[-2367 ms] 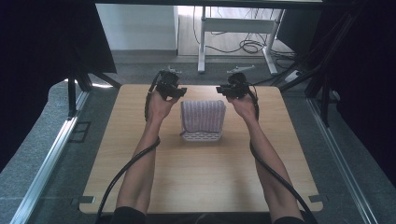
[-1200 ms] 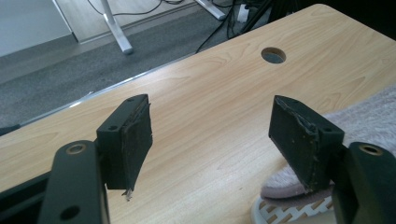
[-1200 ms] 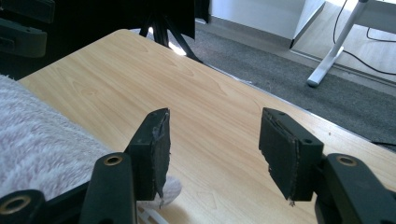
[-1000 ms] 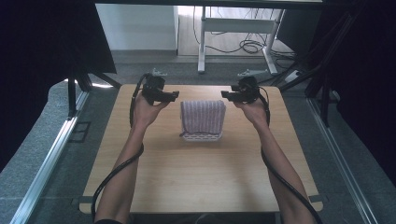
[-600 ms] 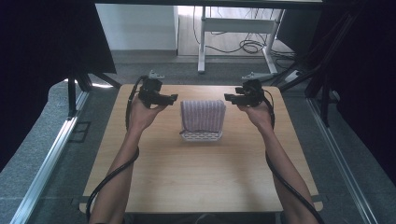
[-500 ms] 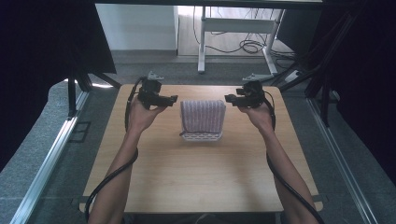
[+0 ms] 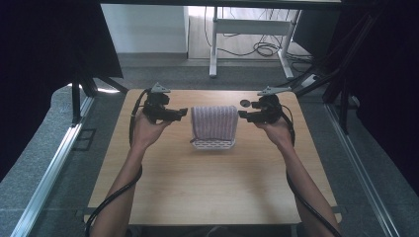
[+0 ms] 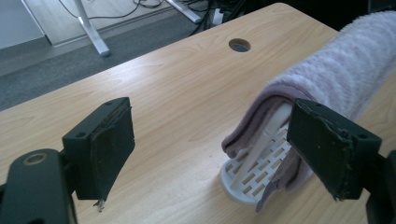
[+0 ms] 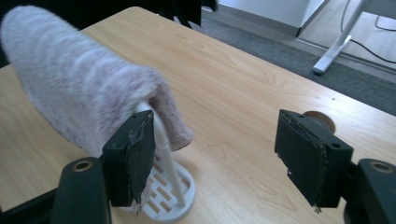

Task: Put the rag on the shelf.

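Since the earlier high view, our two hands have drawn apart from the ends of the towel (image 7: 214,122), and both sets of jaws have just been opening, with nothing between them; the towel itself hangs folded over a white slotted rack (image 7: 213,144) near the middle of the far half of the table (image 7: 197,192), draped evenly down both sides so that little but the rack's perforated base peeks out below; in the left gripper view its near end shows two layers lapped over the rack's upright rib. The left gripper (image 7: 179,114) hovers just beside the towel's left end, released and empty, and the right gripper (image 7: 245,115) stands the same way at the right end, jaws wide and clear of the cloth. We judge the step in hand to be letting go and backing off cleanly; to do it well we keep the pads spread so no loop of pile snags, pull each hand level and outward along the rack's axis rather than upward, and move both together so the light rack does not tip or slide; the cable hole (image 7: 245,103) behind the right gripper needs no care.
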A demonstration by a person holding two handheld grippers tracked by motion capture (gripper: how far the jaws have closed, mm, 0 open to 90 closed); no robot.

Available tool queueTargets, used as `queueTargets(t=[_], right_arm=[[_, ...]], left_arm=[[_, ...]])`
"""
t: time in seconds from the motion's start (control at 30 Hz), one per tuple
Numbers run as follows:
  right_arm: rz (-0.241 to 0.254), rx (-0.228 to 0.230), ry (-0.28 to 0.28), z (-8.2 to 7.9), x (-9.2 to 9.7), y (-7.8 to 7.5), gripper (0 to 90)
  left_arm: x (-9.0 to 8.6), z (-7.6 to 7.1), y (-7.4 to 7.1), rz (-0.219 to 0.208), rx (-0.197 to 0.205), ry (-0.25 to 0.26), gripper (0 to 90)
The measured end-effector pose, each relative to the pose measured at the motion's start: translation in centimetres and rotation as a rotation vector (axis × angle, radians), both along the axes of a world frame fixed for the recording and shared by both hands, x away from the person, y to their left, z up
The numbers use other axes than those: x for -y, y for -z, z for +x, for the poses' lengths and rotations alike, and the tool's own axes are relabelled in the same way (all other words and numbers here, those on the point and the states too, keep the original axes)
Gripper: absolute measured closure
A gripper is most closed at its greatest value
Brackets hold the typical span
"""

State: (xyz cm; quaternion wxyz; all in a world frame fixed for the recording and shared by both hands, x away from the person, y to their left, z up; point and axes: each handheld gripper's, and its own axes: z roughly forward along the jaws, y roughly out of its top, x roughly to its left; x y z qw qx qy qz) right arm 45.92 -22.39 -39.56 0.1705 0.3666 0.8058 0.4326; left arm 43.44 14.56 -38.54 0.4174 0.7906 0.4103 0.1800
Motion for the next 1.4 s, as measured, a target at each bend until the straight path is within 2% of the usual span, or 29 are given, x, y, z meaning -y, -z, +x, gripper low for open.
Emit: queueTargets(t=[0.2, 0.47, 0.83, 1.13, 1.4], right_arm=[[-0.016, -0.004, -0.026, -1.3, -0.3, 0.2, 24.2], [-0.009, -0.021, -0.055, -2.7, -0.3, 1.0, 17.4], [-0.001, -0.036, -0.101, -5.2, -0.6, 2.2, 14.5], [-0.028, -0.032, -0.118, -7.0, -1.0, 3.2, 13.2], [-0.035, -0.041, -0.124, -8.5, -1.2, 4.7, 7.5]], left_arm=[[0.1, -1.0, 0.4, 0.010, -0.010, 0.023, 13.5], [0.2, -2.5, 1.4, 0.012, -0.001, 0.032, 13.2], [0.5, -4.8, 2.5, 0.031, 0.016, 0.051, 11.0], [0.8, -6.8, 3.4, 0.026, 0.022, 0.072, 10.4], [1.4, -8.3, 4.7, 0.057, 0.027, 0.086, 10.4]])
